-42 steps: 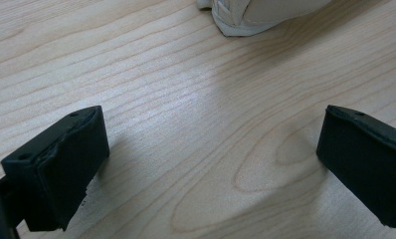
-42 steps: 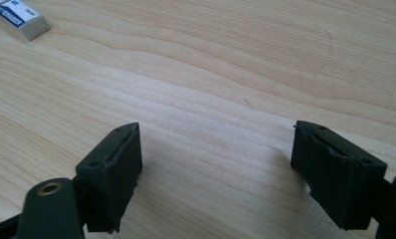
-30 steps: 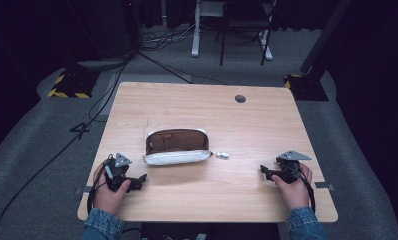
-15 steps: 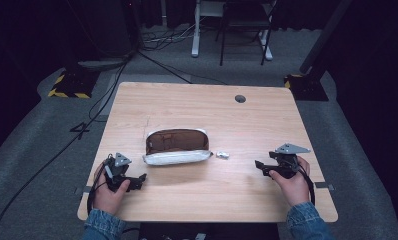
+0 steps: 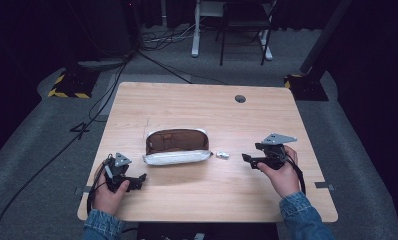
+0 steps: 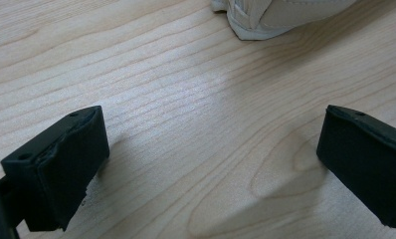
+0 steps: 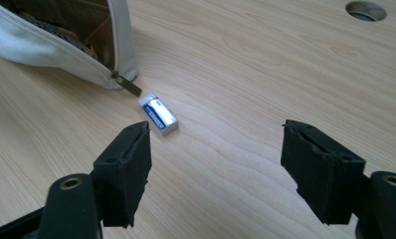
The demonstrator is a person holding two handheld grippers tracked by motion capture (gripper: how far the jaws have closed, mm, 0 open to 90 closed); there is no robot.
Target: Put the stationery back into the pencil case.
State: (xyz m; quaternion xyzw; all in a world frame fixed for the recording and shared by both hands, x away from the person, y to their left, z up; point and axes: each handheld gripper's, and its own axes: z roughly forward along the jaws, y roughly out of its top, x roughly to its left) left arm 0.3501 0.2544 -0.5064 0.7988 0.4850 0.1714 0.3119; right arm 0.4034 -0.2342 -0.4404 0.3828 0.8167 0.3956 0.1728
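Left gripper (image 5: pixel 137 181) sat low on the pale wood-grain table (image 5: pixel 187 102), jaws spread wide, holding nothing. Soft cream canvas pouch (image 5: pixel 177 147), brown-lined, lay unzipped mid-table; small rectangular eraser (image 5: pixel 222 155) just beside its zipper end. Right gripper (image 5: pixel 248 160), jaws also wide and empty, had moved closer to the eraser than 0.5 s earlier.

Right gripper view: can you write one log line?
right gripper open | small white-blue eraser on wooden table | open beige fabric pouch beside
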